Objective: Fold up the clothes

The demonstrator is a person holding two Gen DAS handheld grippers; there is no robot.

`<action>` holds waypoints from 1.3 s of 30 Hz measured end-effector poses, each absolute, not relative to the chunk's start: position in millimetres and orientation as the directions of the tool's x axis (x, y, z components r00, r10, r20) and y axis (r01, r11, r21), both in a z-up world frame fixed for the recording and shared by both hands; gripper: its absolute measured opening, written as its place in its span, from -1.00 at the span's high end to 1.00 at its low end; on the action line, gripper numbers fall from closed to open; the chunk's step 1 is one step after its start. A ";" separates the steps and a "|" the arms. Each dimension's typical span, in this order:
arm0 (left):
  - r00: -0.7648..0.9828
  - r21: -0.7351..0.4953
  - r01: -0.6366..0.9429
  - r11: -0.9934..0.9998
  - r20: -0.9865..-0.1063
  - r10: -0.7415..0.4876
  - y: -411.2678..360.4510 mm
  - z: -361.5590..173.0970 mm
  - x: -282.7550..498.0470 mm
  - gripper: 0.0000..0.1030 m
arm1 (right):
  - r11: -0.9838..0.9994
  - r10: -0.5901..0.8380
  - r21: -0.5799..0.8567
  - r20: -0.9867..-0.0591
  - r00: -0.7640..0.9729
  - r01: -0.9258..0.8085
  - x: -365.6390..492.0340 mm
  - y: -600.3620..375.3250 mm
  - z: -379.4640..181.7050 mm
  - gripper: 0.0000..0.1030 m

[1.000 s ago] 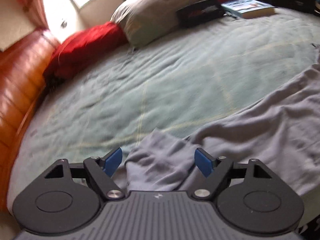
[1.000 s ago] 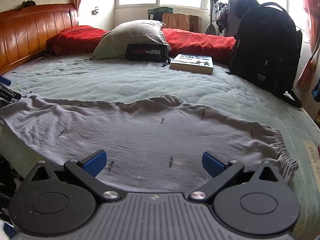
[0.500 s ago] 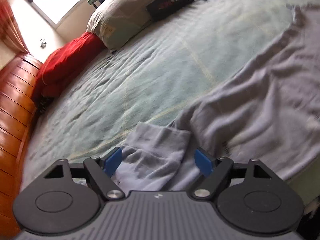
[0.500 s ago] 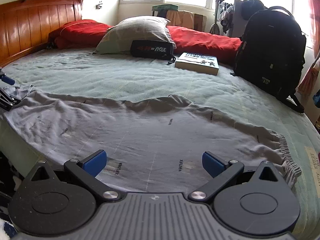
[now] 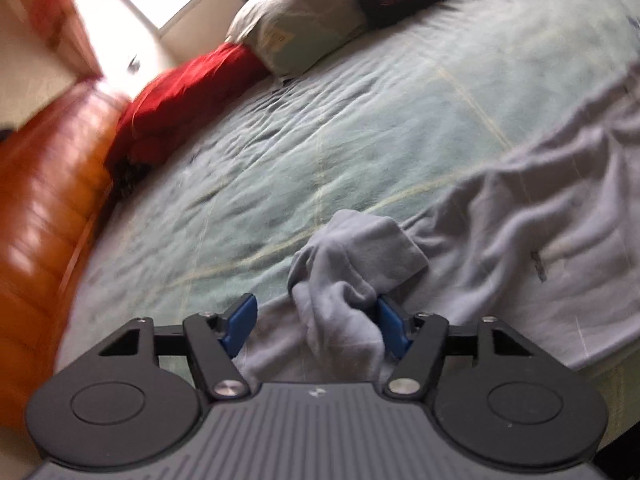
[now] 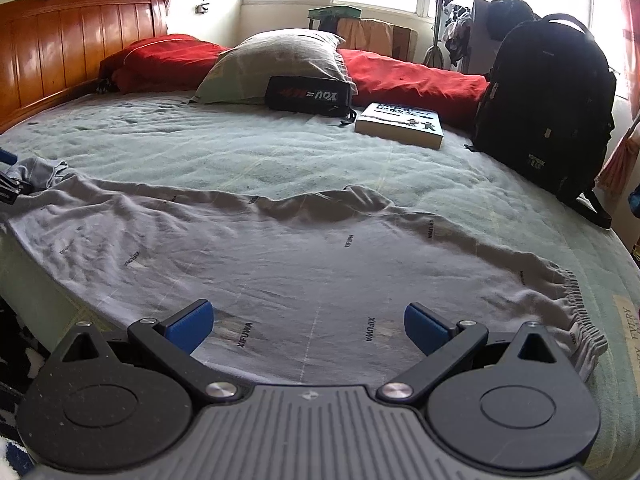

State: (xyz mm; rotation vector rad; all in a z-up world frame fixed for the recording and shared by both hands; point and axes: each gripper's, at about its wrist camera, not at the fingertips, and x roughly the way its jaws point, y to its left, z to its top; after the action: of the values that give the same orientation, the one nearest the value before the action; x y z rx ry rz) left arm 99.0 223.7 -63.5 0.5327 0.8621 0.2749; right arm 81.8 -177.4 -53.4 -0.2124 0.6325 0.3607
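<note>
Since the grey pants (image 6: 304,256) lie spread flat along the bed (image 6: 248,152) edge, they look soft and floppy (light too). My left tool (image 5: 316,322) is half open around a bunched cuff (image 5: 352,256); my right tool (image 6: 308,326) hangs wide open, holding nothing.

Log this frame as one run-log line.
task: fold clothes | left gripper: open, bunched cuff of grey printed trousers between fingers | right gripper: open above trousers | trousers spread on green bedsheet

Soft matt grey cloth trousers (image 6: 280,264) lie on a rough woven bedspread (image 6: 280,152) beside a glossy wooden headboard (image 6: 76,44).
</note>
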 end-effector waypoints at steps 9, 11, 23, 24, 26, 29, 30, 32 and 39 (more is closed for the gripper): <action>0.662 0.564 -0.057 0.824 -0.596 0.454 226.0 -58.1 94.5 -0.16 | 0.917 0.263 -0.081 -0.615 0.744 -0.391 82.2 -177.5 -53.6 -1.00; 0.647 0.505 -0.120 0.855 -0.614 0.453 244.9 -55.9 85.9 -0.16 | 0.919 0.265 -0.071 -0.618 0.740 -0.389 83.5 -178.4 -54.3 -1.00; 0.706 -0.044 -0.320 0.946 -0.678 0.207 335.3 -55.7 43.5 -0.08 | 0.910 0.271 -0.078 -0.634 0.725 -0.408 82.5 -168.3 -58.6 -1.00; 0.713 -0.076 -0.327 0.942 -0.674 0.194 339.3 -56.9 43.2 -0.04 | 0.909 0.270 -0.080 -0.634 0.725 -0.408 82.9 -167.5 -58.2 -1.00; 0.727 -0.133 -0.345 0.929 -0.663 0.175 348.7 -58.6 42.8 -0.02 | 0.909 0.270 -0.082 -0.635 0.724 -0.410 83.0 -166.0 -57.6 -1.00; 0.733 -0.205 -0.383 0.901 -0.660 0.162 363.6 -62.6 44.2 0.59 | 0.905 0.277 -0.082 -0.629 0.727 -0.416 82.3 -163.9 -56.2 -1.00; 0.728 -0.205 -0.397 0.895 -0.664 0.170 366.4 -64.0 45.0 0.63 | 0.899 0.291 -0.080 -0.623 0.726 -0.430 81.8 -162.6 -55.1 -0.99; 0.725 -0.206 -0.405 0.891 -0.667 0.175 368.8 -66.7 44.8 0.65 | 0.864 0.350 -0.080 -0.613 0.708 -0.496 80.4 -154.9 -52.2 -0.67; 0.723 -0.179 -0.401 0.898 -0.664 0.190 367.2 -71.8 44.3 0.69 | 0.621 0.565 -0.144 -0.599 0.567 -0.770 70.4 -103.3 -47.7 -0.07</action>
State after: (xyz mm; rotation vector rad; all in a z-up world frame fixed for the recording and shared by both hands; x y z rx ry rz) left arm 44.3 367.2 -71.8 -0.3237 0.6905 0.3322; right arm 70.4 -103.3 -47.7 -0.4178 0.5409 0.8116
